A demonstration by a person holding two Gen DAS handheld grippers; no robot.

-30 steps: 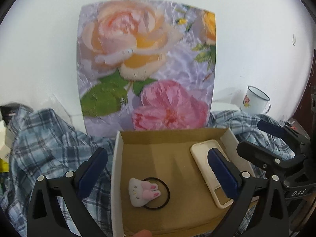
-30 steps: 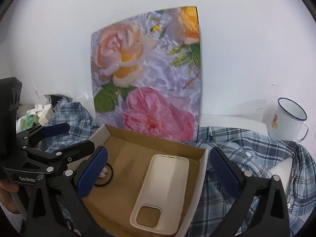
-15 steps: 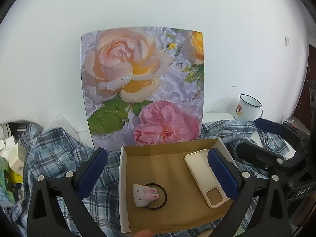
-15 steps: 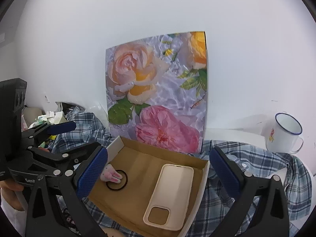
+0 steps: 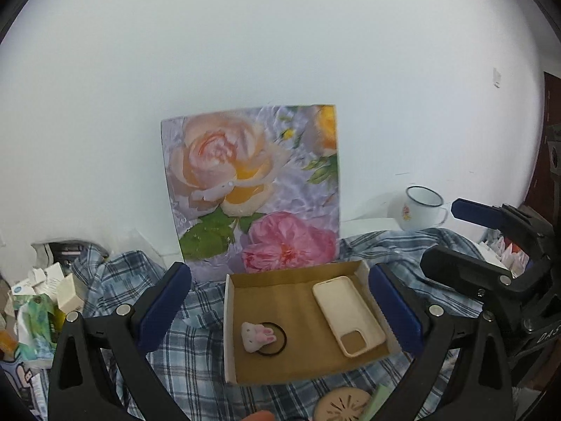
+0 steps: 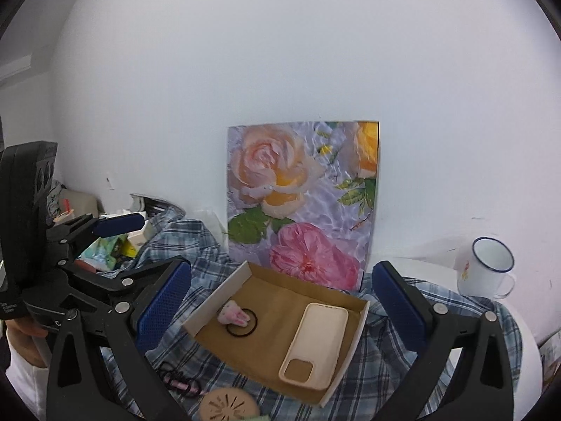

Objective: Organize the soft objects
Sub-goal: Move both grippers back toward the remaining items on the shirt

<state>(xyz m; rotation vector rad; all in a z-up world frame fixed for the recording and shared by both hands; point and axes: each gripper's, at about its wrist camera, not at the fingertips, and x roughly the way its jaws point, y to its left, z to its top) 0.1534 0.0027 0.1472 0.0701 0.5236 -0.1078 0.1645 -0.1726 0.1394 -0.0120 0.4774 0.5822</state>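
A shallow cardboard box [image 5: 231, 319] [image 6: 361, 319] lies on a blue plaid shirt [image 5: 196, 361] [image 6: 392, 361]. In it are a cream phone case [image 5: 347, 312] [image 6: 315, 340] and a black hair tie with a white-and-pink bunny [image 5: 257, 336] [image 6: 233, 315]. My left gripper [image 5: 280, 312] is open and empty, held back above the box. My right gripper [image 6: 280, 301] is open and empty too, also above the box. Each gripper shows at the edge of the other's view.
A rose-print board [image 5: 256, 189] [image 6: 305, 203] leans on the white wall behind the box. An enamel mug [image 5: 420, 207] [image 6: 485, 266] stands at the right. Small packages [image 5: 38, 301] lie at the left. A round tan coaster [image 6: 228, 403] and a pink-black cord [image 6: 182, 384] lie in front.
Both grippers have pulled back and up from the box, so it looks smaller and more of the wall and table shows. Both stayed open. The coaster has come into view.
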